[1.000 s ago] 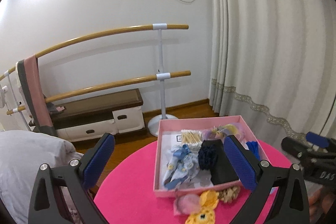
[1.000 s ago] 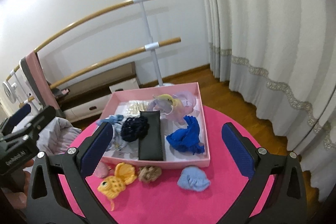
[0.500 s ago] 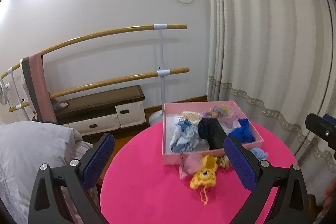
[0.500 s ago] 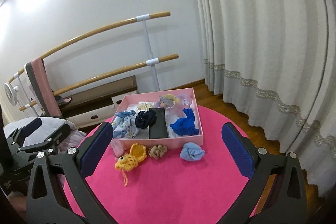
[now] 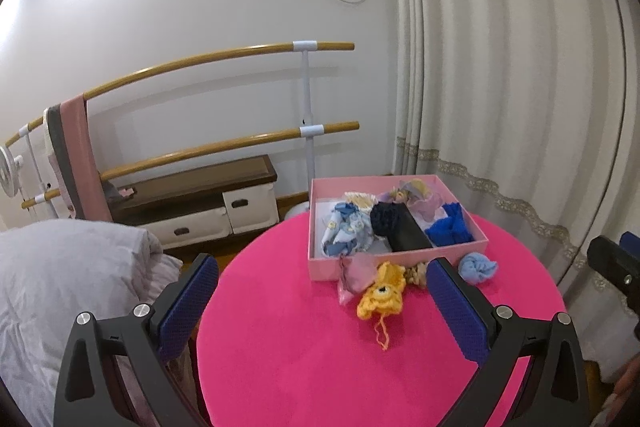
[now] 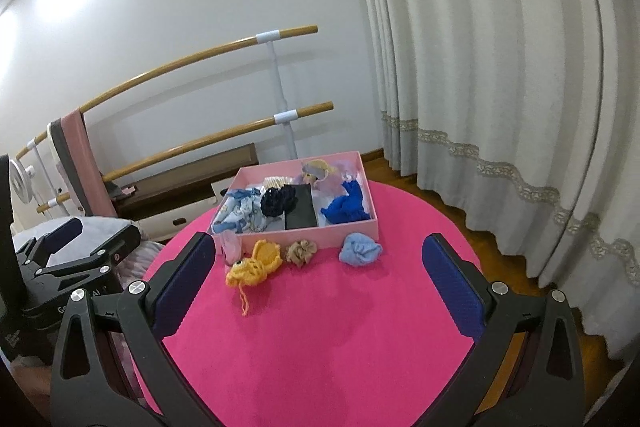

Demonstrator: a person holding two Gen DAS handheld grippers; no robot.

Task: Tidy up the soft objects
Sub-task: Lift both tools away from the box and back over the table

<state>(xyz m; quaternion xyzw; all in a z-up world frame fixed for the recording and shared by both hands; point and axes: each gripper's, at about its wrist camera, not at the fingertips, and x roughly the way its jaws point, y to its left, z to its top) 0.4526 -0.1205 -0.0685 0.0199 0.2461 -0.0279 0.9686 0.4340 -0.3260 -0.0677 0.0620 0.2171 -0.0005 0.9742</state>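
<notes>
Left wrist view: left gripper spread wide and empty, above the pink round table, well short of the pink box.
Loose items: pink pouch, yellow knitted toy, tan scrunchie and light blue scrunchie lie on the table just in front of the box.
Change: a second ago this camera sat almost over the box; it has pulled back and up, so the whole table shows.
Right wrist view: right gripper also wide apart, holding nothing, likewise backed away from the box.
Meaning: probably a pause between picks; four soft pieces remain outside the box.
</notes>
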